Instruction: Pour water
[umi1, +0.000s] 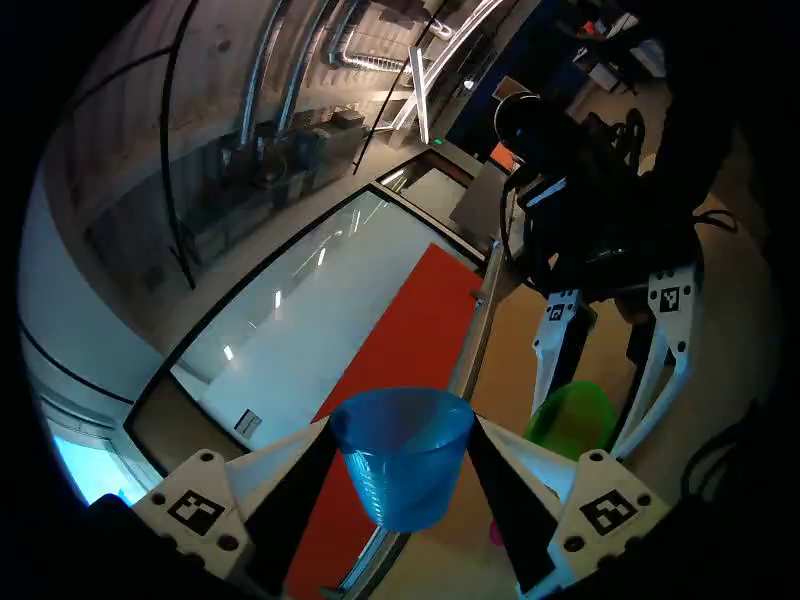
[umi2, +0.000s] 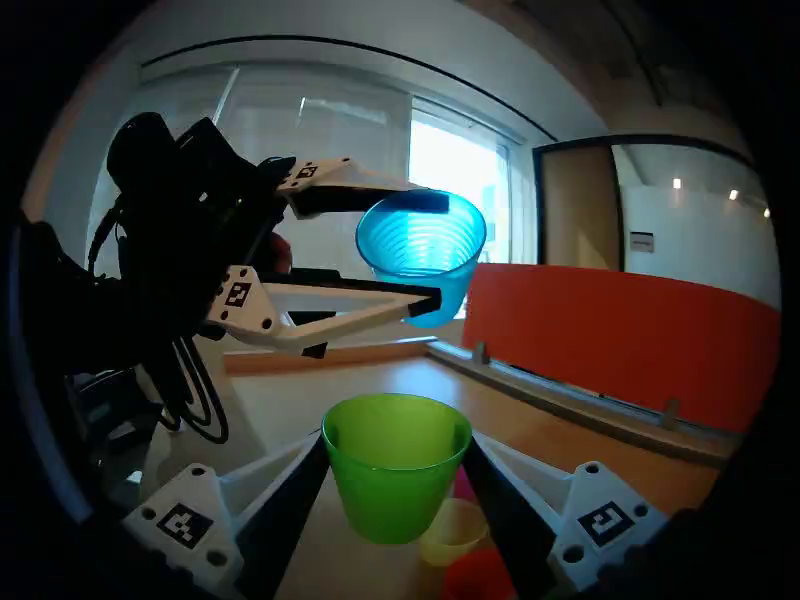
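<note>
The right gripper (umi2: 397, 438) is clamping an upright green plastic cup (umi2: 395, 490) at 6 o'clock, and I cannot tell what it is holding. Just beneath, at 5 o'clock, a yellow cup (umi2: 452, 532) and a red cup (umi2: 478, 578) are sitting. Farther off, at 12 o'clock, the left gripper (umi2: 442, 250) is squeezing a blue plastic cup (umi2: 415, 240), its mouth tilting toward the camera and its ribbed inside looking dry.

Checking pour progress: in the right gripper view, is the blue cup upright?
No, the blue cup in the left gripper is tipped, its mouth facing the camera above the green cup.
</note>
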